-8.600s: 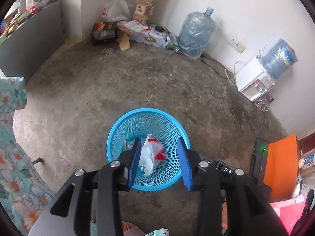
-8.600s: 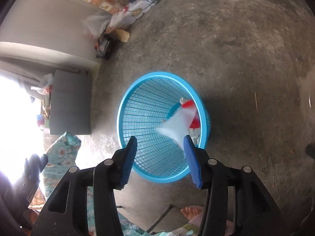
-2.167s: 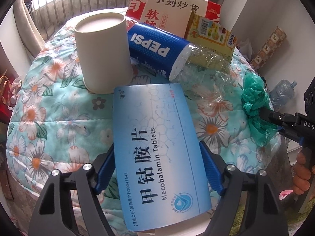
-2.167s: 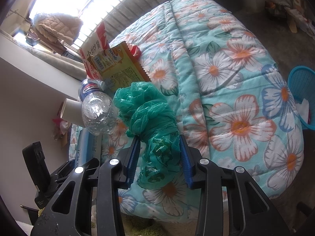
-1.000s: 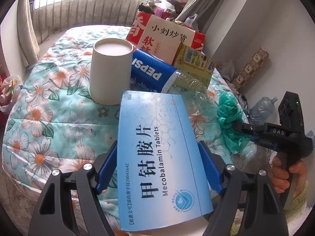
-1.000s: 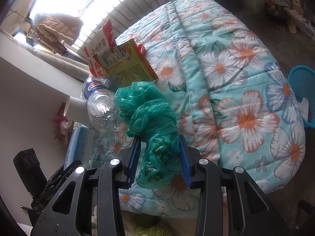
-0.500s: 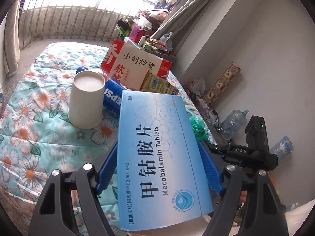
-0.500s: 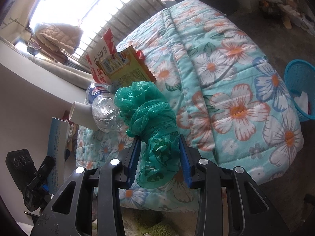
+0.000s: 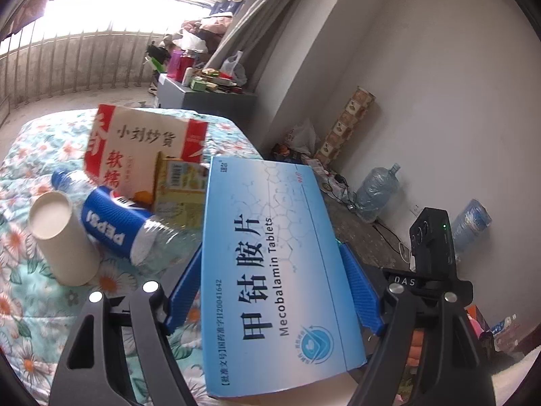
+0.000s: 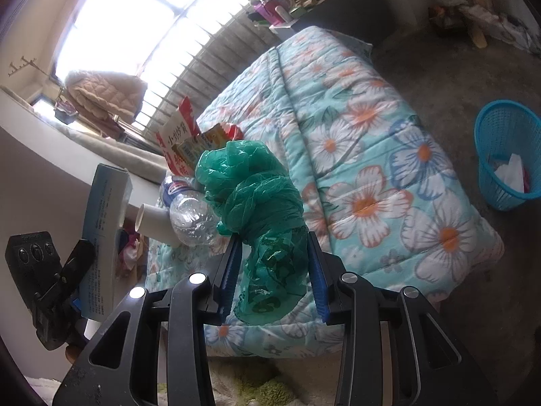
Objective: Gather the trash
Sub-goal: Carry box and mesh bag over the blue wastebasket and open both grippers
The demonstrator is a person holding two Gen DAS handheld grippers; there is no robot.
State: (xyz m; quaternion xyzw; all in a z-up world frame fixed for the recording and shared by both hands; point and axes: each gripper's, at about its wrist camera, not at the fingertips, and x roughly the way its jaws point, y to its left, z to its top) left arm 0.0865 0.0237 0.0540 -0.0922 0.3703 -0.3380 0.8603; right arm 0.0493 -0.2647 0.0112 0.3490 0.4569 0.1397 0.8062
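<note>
The left gripper (image 9: 274,291) is spread wide and clamped on the long edges of a blue Mecobalamin tablet box (image 9: 270,264), which fills the left wrist view from 6 o'clock up to the centre. It looks like thin, light card that will dent if squeezed harder; the flat side walls are the sensible place to hold it, and it should drop cleanly once let go.

The right gripper (image 10: 274,274) is drawn in narrow on a crumpled green plastic bag (image 10: 257,209). The bag is soft, nearly weightless and slick, so it is best pinched at the thick bunched waist, where the pads now sit. It may cling to the pads on release.

Beyond the tools, other trash lies on the floral quilt (image 10: 372,155): a paper cup (image 9: 61,237) at 9 o'clock in the left view, a crushed Pepsi bottle (image 9: 118,226) beside it, and a red-and-white snack box (image 9: 142,145) behind. Farthest off, the blue basket (image 10: 507,155) stands on the floor at 3 o'clock in the right view, well apart from the bed.
</note>
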